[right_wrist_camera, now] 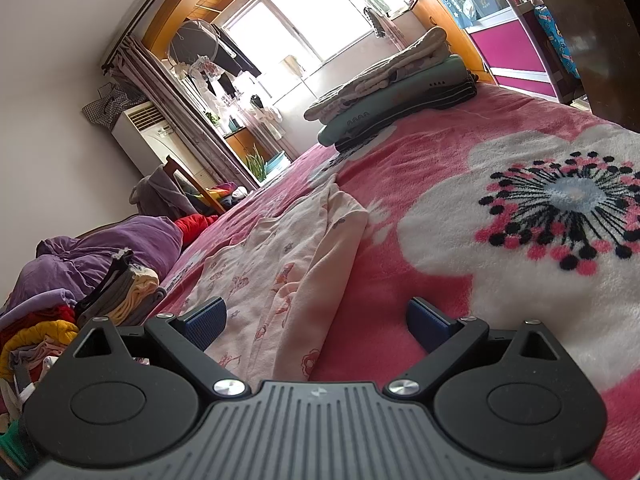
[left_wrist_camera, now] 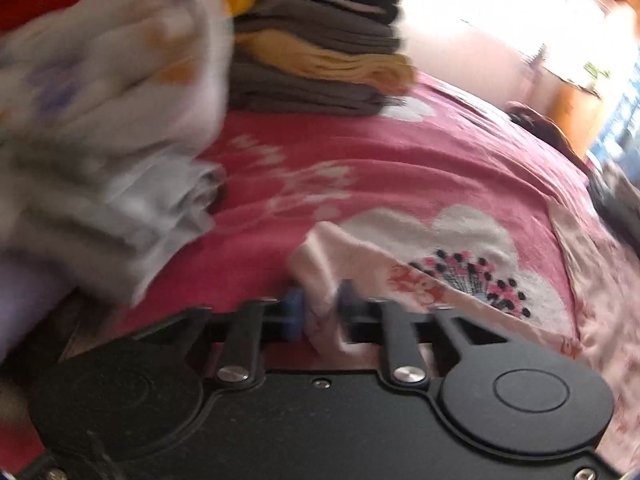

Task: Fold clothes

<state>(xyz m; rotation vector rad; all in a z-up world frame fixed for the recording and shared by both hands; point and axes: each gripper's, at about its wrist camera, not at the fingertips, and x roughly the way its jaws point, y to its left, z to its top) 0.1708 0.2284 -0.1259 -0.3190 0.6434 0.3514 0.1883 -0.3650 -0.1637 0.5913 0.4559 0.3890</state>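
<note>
A: Where is the garment right now?

B: The pale pink printed garment (right_wrist_camera: 280,264) lies spread on the pink flowered blanket (right_wrist_camera: 420,168), partly flat and partly ridged, running from near the grippers toward the far end of the bed. The left gripper (left_wrist_camera: 318,312) has its tongs pressed together on a near corner of it, and the cloth bunches up between the blue pads. The right gripper (right_wrist_camera: 316,320) has its tongs wide apart and holds nothing; it sits low over the garment's near edge.

A: How will it handle?

B: I judge it thin, light and limp. It will sag and crease, not hold a line, so a fold needs two corners kept taut. The free near edge under the right gripper looks like the fair place to grip, at a hem rather than mid-panel.

A: And the surface?

B: The blanket is fleecy, so thin cloth will likely cling and drag, not slide. Lifting should work better than pulling.

A: The room around it?

B: A folded stack of grey and yellow pieces (left_wrist_camera: 320,52) sits far left, with a blurred white patterned cloth (left_wrist_camera: 108,80) close to the left camera. Another folded pile (right_wrist_camera: 396,92) rests at the far end, below a bright window (right_wrist_camera: 308,20). A purple heap (right_wrist_camera: 100,252) lies off the left side.
</note>
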